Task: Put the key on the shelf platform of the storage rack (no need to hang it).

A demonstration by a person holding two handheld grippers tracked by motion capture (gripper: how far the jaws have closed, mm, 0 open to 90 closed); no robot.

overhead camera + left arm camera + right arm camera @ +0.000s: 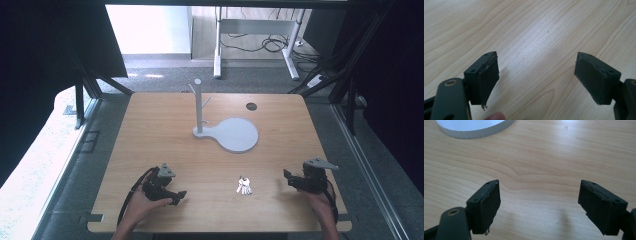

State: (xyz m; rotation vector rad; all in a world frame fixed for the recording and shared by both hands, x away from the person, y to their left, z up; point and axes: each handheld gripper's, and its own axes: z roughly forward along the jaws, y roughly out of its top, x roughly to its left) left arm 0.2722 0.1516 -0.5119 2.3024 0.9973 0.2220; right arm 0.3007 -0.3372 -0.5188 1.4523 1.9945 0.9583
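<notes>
Both claws are resting low over the counter (150, 135), jaws spread wide and gripping nothing. The right claw (286, 176) is pointing inward toward the keys (244, 186), which are lying flat on the wood between the two claws, slightly nearer the right one than the left claw (181, 196). The keys are fanning toward the person's edge, ring end pointing away. Beyond them the stand (200, 107) is rising upright from its round base (237, 135), well apart from both claws.
</notes>
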